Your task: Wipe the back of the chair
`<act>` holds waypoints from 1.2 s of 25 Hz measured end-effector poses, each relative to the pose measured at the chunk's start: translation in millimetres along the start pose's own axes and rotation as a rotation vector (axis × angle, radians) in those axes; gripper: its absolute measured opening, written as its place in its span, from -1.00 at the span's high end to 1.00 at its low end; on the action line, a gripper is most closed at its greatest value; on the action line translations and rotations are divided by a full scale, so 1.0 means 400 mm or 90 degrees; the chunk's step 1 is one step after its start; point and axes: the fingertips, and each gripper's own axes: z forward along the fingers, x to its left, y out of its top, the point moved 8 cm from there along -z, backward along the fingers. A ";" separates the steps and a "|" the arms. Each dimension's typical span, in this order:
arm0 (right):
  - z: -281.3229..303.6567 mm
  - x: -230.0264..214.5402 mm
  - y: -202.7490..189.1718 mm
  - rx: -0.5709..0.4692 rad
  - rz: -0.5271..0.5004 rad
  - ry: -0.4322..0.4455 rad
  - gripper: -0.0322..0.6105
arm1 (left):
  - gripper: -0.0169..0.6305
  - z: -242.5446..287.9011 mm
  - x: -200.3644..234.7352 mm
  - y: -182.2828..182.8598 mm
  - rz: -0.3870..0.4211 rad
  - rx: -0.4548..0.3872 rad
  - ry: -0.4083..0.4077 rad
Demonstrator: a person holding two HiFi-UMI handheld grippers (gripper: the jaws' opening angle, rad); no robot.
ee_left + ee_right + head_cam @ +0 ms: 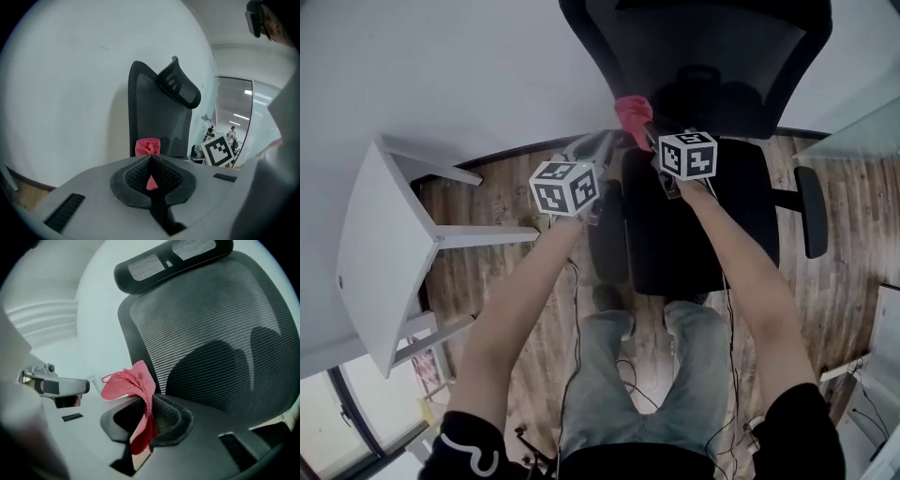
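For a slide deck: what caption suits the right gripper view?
Right gripper, jaws shut on a red cloth, facing the chair's mesh backrest.

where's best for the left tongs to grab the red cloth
Probably grip the red cloth at its loose bunched end, coming from the left: that end flares clear above the right tongs, which pinch its middle, and the chair back stands behind.

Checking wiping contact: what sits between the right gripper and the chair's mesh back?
Only the pink cloth, pinched by the right gripper, stands before the chair back; the right gripper view shows it.
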 end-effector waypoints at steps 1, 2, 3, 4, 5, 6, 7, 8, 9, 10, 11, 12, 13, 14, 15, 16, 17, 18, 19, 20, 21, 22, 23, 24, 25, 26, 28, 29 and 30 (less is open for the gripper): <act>0.008 0.000 -0.009 -0.002 -0.005 -0.003 0.69 | 0.87 -0.003 0.002 -0.007 0.004 0.001 -0.004; 0.014 -0.003 -0.015 -0.006 -0.008 -0.007 0.69 | 0.87 -0.004 0.004 -0.013 0.010 0.003 -0.008; 0.018 -0.011 -0.020 -0.010 -0.007 -0.014 0.69 | 0.87 -0.003 0.006 -0.019 0.014 0.004 -0.013; 0.018 -0.021 -0.024 -0.015 -0.004 -0.020 0.69 | 0.87 0.001 0.008 -0.024 0.019 0.005 -0.017; 0.016 -0.034 -0.026 -0.019 0.000 -0.028 0.69 | 0.87 0.006 0.008 -0.028 0.022 0.007 -0.019; 0.010 -0.050 -0.028 -0.021 0.002 -0.036 0.69 | 0.87 0.015 0.007 -0.030 0.024 0.008 -0.020; 0.001 -0.068 -0.028 -0.022 0.001 -0.044 0.69 | 0.87 0.027 0.002 -0.031 0.026 0.009 -0.022; -0.010 -0.087 -0.027 -0.021 -0.002 -0.054 0.69 | 0.87 0.041 -0.005 -0.030 0.027 0.010 -0.025; -0.022 -0.106 -0.026 -0.020 -0.006 -0.064 0.69 | 0.87 0.055 -0.016 -0.029 0.028 0.012 -0.031; -0.035 -0.125 -0.024 -0.018 -0.008 -0.074 0.69 | 0.87 0.069 -0.029 -0.028 0.031 0.013 -0.038; -0.048 -0.145 -0.022 -0.018 -0.009 -0.084 0.69 | 0.87 0.083 -0.044 -0.026 0.039 0.016 -0.047; -0.062 -0.168 -0.018 -0.018 -0.009 -0.096 0.69 | 0.87 0.099 -0.062 -0.023 0.052 0.019 -0.055; -0.077 -0.192 -0.012 -0.021 -0.009 -0.110 0.69 | 0.87 0.117 -0.081 -0.019 0.069 0.023 -0.063; -0.093 -0.217 -0.005 -0.023 -0.009 -0.125 0.69 | 0.87 0.135 -0.100 -0.017 0.083 0.025 -0.071; -0.110 -0.242 0.001 -0.026 -0.008 -0.138 0.69 | 0.87 0.153 -0.119 -0.016 0.093 0.027 -0.078; -0.128 -0.267 0.005 -0.029 -0.008 -0.151 0.69 | 0.87 0.169 -0.138 -0.016 0.097 0.028 -0.085; -0.146 -0.291 0.009 -0.032 -0.007 -0.163 0.69 | 0.87 0.185 -0.155 -0.017 0.099 0.028 -0.092; -0.164 -0.314 0.011 -0.035 -0.005 -0.174 0.69 | 0.87 0.199 -0.172 -0.018 0.102 0.030 -0.099; -0.182 -0.338 0.014 -0.038 -0.002 -0.186 0.69 | 0.87 0.213 -0.187 -0.019 0.105 0.031 -0.106; -0.199 -0.361 0.016 -0.041 0.000 -0.199 0.69 | 0.87 0.226 -0.200 -0.020 0.109 0.033 -0.111; -0.216 -0.383 0.019 -0.042 0.000 -0.212 0.69 | 0.87 0.239 -0.211 -0.021 0.111 0.035 -0.115; -0.231 -0.405 0.021 -0.043 -0.001 -0.225 0.69 | 0.87 0.251 -0.220 -0.022 0.113 0.036 -0.117; -0.247 -0.426 0.023 -0.043 -0.003 -0.238 0.69 | 0.87 0.262 -0.228 -0.024 0.114 0.039 -0.118; -0.265 -0.446 0.025 -0.042 -0.004 -0.252 0.69 | 0.87 0.273 -0.236 -0.026 0.117 0.042 -0.119; -0.285 -0.465 0.029 -0.041 -0.006 -0.268 0.69 | 0.87 0.283 -0.245 -0.028 0.124 0.047 -0.120; -0.306 -0.484 0.034 -0.040 -0.007 -0.284 0.69 | 0.87 0.293 -0.253 -0.030 0.134 0.052 -0.120; -0.343 -0.520 0.044 -0.041 -0.002 -0.313 0.69 | 0.87 0.304 -0.267 -0.030 0.149 0.058 -0.117; -0.358 -0.538 0.046 -0.041 0.002 -0.325 0.69 | 0.87 0.307 -0.271 -0.028 0.150 0.058 -0.116; -0.372 -0.555 0.047 -0.041 0.005 -0.336 0.69 | 0.87 0.308 -0.276 -0.026 0.148 0.057 -0.114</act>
